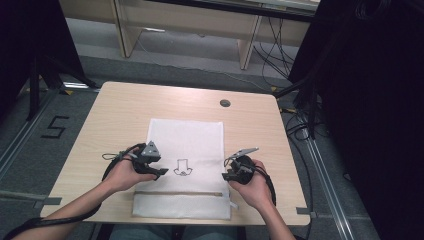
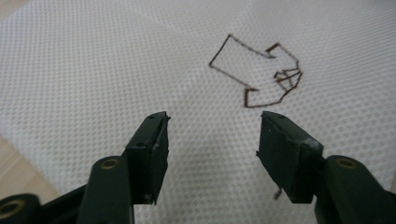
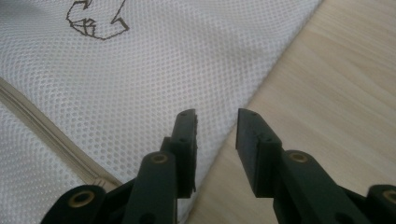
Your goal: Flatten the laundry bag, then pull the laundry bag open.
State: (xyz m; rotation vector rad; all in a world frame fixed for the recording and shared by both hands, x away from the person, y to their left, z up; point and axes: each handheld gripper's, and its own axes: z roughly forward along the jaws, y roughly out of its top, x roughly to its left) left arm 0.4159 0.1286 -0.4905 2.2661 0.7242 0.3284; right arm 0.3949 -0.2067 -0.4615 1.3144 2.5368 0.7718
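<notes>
Now white mesh bag point(image 1: 186, 145) lies flat mid-table point(image 1: 115, 115), zipper point(image 1: 175, 193) across near end, drawn arrow point(image 1: 183, 168) at centre. Left gripper point(image 1: 161, 171) hovers over bag's left part, jaws spread wide, nothing between. Right gripper point(image 1: 226, 175) at bag's right edge, jaws parted, gripping nothing; mesh edge beneath them, bare wood to right.

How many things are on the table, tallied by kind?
White mesh zip bag with a drawn arrow: 1
Black hand-held grippers: 2, left and right
Round grey grommet in the wooden tabletop: 1
Total: 4
</notes>
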